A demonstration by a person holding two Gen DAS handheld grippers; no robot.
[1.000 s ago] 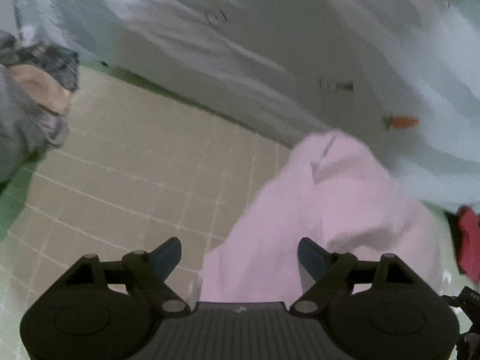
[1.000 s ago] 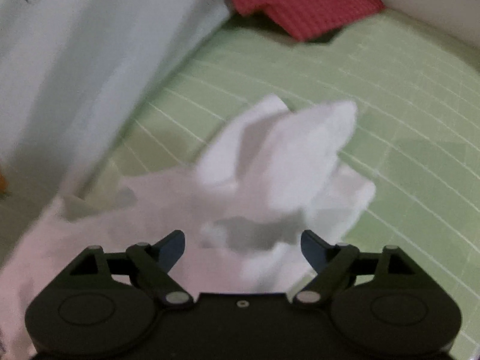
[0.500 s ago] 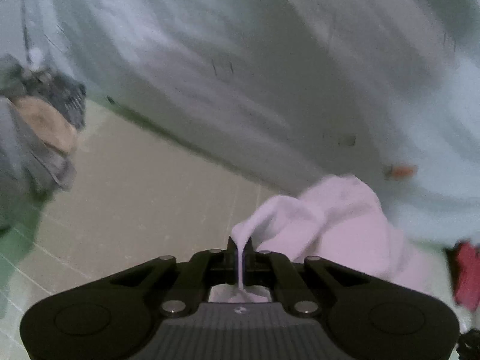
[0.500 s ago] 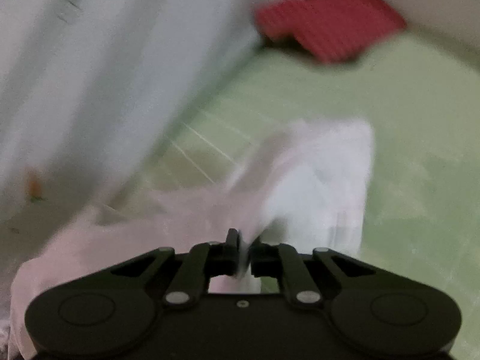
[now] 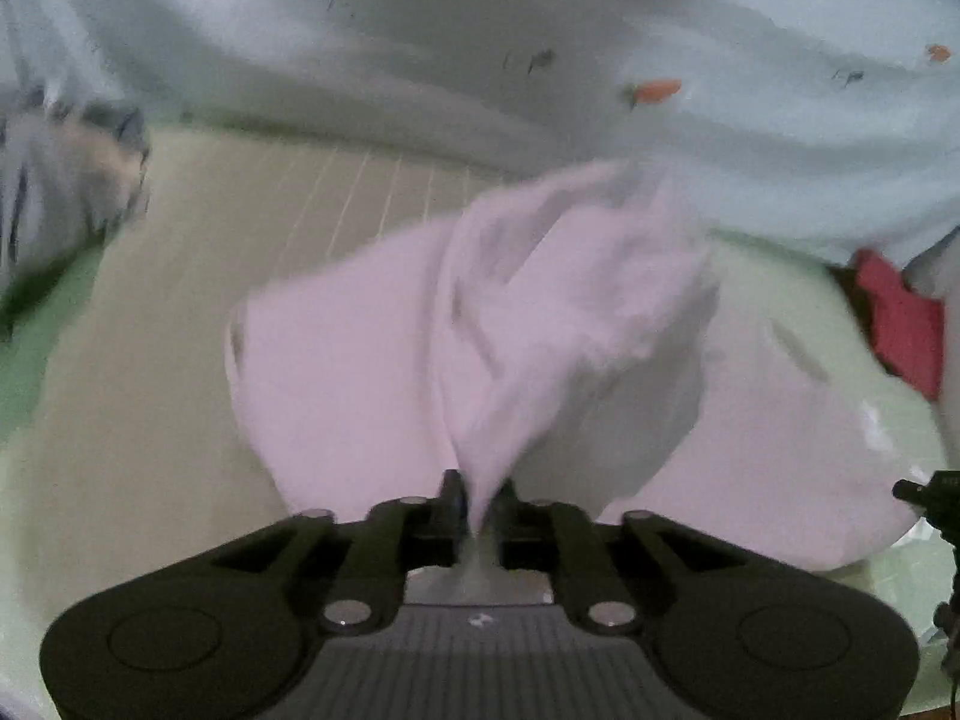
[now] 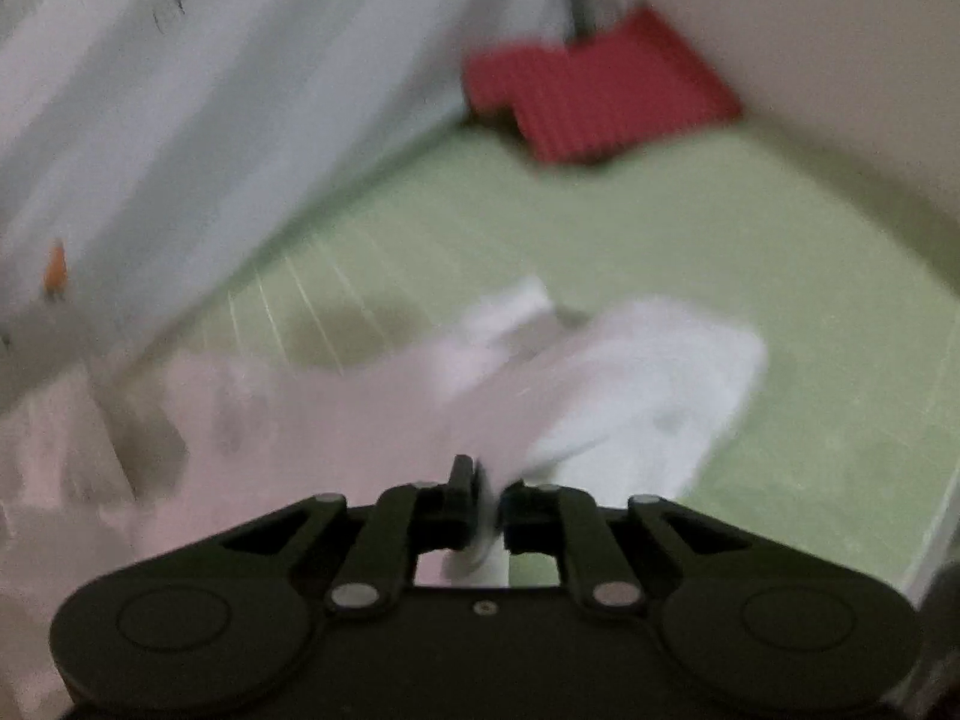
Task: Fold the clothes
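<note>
While your left gripper [image 5: 480, 501] and right gripper [image 6: 485, 495] each pinch the pink garment [image 5: 372, 360], it bunches over the green mat [image 6: 630, 240].

1. Worktop: a green mat [image 6: 690, 276] with pale grid lines covers it; in the left wrist view it reads beige-green.
2. Far edge: a pale blue sheet [image 5: 420, 48] with small orange and dark marks hangs along it.
3. Right side: plain off-white wall [image 6: 840, 30].
4. Light: dim, views blurred.
</note>
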